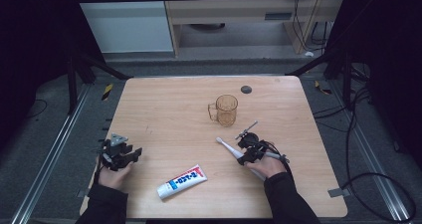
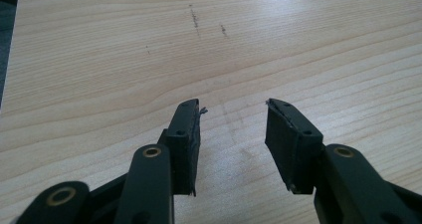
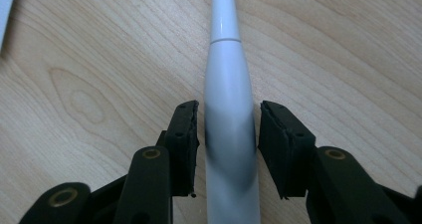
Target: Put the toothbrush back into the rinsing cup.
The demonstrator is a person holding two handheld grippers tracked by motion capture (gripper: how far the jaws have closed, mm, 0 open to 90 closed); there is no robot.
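**Two grippers on the table, one straddling a toothbrush**

Two black hand-held grippers sit over a light wooden table [image 1: 164, 109] with rounded corners. The right gripper [image 1: 247, 152] lies over a white plastic electric toothbrush [image 1: 230, 148], which rests flat on the wood at the right of the tabletop, its small brush head pointing up and to the left, towards the middle of the table. In the right gripper view the jaws stand on either side of the thick white handle [image 3: 230, 129], the left pad very close to it and the right pad with a thin gap. The jaws are spread around the handle rather than pressed onto it; whether either pad actually touches it cannot be told. The handle narrows past a thin seam line into the slim neck.

Beyond the toothbrush, farther from the person, stands an amber see-through plastic mug [image 1: 226, 109], upright, its handle turned to the left. It is near the brush head but apart from it.

A white toothpaste tube with blue and red print [image 1: 182, 181] lies flat near the front edge, between the two hands and apart from both.

The left gripper [image 1: 130, 154] rests at the left front of the table, held in the person's left hand [image 1: 115, 174]. Its jaws are parted with bare wood between them, gripping nothing.
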